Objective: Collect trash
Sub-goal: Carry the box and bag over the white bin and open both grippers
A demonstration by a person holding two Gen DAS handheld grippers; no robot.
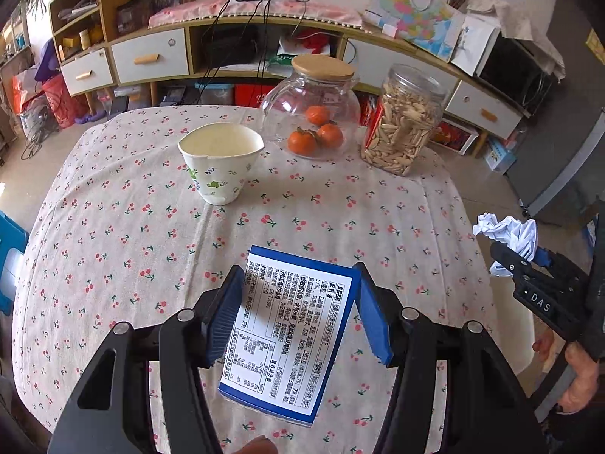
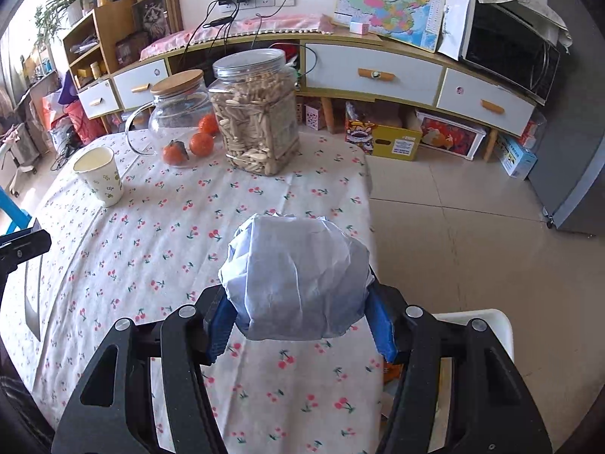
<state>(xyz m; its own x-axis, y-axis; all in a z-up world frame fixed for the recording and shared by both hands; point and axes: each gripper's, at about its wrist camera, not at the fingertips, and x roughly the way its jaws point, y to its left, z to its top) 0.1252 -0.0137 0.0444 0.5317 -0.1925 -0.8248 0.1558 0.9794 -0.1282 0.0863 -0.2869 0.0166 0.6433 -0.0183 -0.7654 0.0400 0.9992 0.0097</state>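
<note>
Blue pads of the left gripper (image 1: 300, 312) clamp a flat blue-edged box (image 1: 291, 335) from both sides in the left wrist view; its white printed panel faces up and it hangs above the counter (image 1: 113, 234), which wears a cloth printed with cherries. Farther back on that cloth stands a paper cup (image 1: 221, 160) with green leaf print, its rim dented. Behind it sit a glass jug (image 1: 310, 113) with a wooden lid, oranges showing through its wall, and just to its right a clear plastic jar (image 1: 402, 121) full of pale seeds. At the right edge of this view the right gripper (image 1: 525, 257) holds a crumpled white paper wad (image 1: 506, 232) out past the counter's edge, with part of a hand (image 1: 578, 374) below it.

From the right wrist view, the right gripper (image 2: 300, 316) presses its pads against both sides of the paper wad (image 2: 297, 280), which bulges above the fingers and fills the gap between them. It is held over the right border of the counter (image 2: 132, 249). A white bin (image 2: 480, 325) shows low behind the right finger. The cup (image 2: 100, 176), the jug (image 2: 179, 113) and the seed jar (image 2: 257, 113) stand at the far side of the cloth. The left gripper's black tip pokes in at the left edge; its hold cannot be judged from here.
</note>
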